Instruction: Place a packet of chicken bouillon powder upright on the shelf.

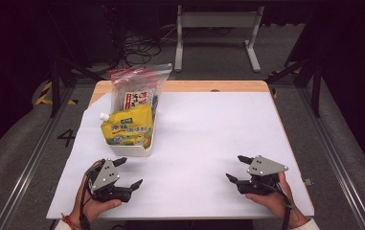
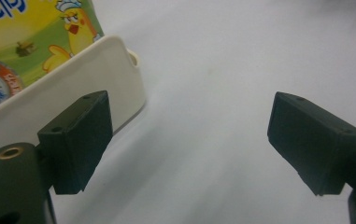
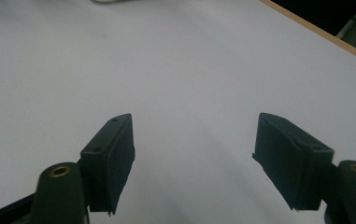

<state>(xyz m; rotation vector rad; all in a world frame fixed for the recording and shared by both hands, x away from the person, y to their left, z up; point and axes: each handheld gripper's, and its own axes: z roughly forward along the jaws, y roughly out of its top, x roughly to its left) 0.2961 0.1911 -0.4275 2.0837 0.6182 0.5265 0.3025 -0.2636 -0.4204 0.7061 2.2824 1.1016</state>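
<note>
A cream plastic bin (image 1: 142, 151) stands on the left of the white table sheet (image 1: 204, 134). A yellow spouted pouch (image 1: 126, 126) leans in it, with a clear zip bag (image 1: 139, 91) of packets behind. My left gripper (image 1: 129, 172) rests near the front left edge, just below the bin, open with nothing between its jaws. In the left gripper view the bin's corner (image 2: 105, 74) and the pouch (image 2: 35, 37) lie just beyond the left jaw. My right gripper (image 1: 237, 168) sits at the front right, open and empty (image 3: 194, 149) over bare sheet.
The wooden table edge (image 1: 194, 86) shows along the far side and again in the right gripper view (image 3: 325, 35). Past the table, a grey frame stand (image 1: 216, 28) and cables (image 1: 139, 48) lie on the floor. Metal rails (image 1: 36, 153) run along both sides.
</note>
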